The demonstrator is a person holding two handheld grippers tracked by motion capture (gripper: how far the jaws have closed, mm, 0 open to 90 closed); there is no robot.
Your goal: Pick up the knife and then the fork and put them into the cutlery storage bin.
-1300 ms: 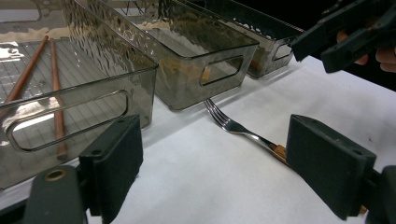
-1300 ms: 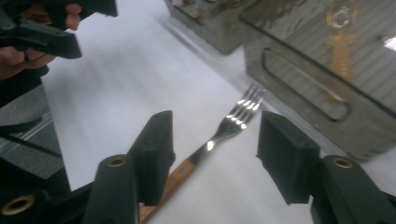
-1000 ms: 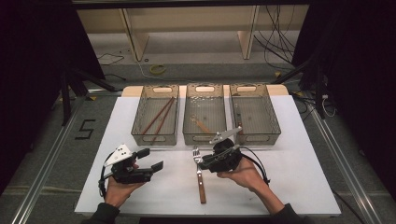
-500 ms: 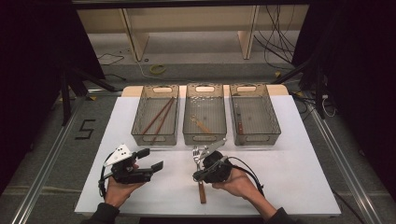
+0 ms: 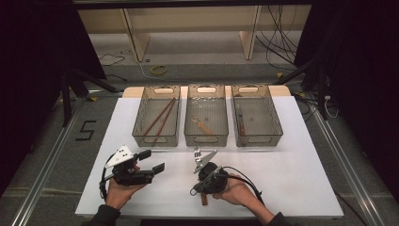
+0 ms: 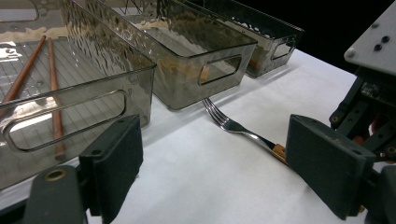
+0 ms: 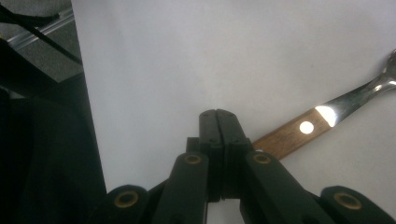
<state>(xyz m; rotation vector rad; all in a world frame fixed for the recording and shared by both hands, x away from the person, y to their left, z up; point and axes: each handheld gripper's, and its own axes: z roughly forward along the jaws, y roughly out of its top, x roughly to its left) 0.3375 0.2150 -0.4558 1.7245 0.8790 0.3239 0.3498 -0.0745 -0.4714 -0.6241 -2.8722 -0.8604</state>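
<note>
A fork [image 5: 197, 153] with a wooden handle [image 7: 289, 137] lies on the white table, tines toward the trays. My right gripper [image 5: 197, 187] points down at the handle end. Its jaws have just been closing and now stand pressed together [image 7: 218, 116], nothing visible between the pads, the handle running off beside and under them. My left gripper [image 5: 153, 161] rests in the left hand to the left of the fork, open and empty [image 6: 219, 177]. Between its jaws I see the fork [image 6: 233, 126] and, at the right edge, the right gripper [image 6: 373, 93].
Three smoky plastic trays stand in a row behind the fork. The left tray [image 5: 141, 127] holds two brown chopsticks [image 5: 157, 117], the middle tray [image 5: 206, 139] a small wooden-handled utensil, the right tray [image 5: 277, 127] a dark-handled piece. The table's front edge lies close to both hands.
The right hand has sunk and drawn toward the near edge, bringing its gripper down over the fork's handle, and its jaws have shut. The left hand has stayed where it was.
</note>
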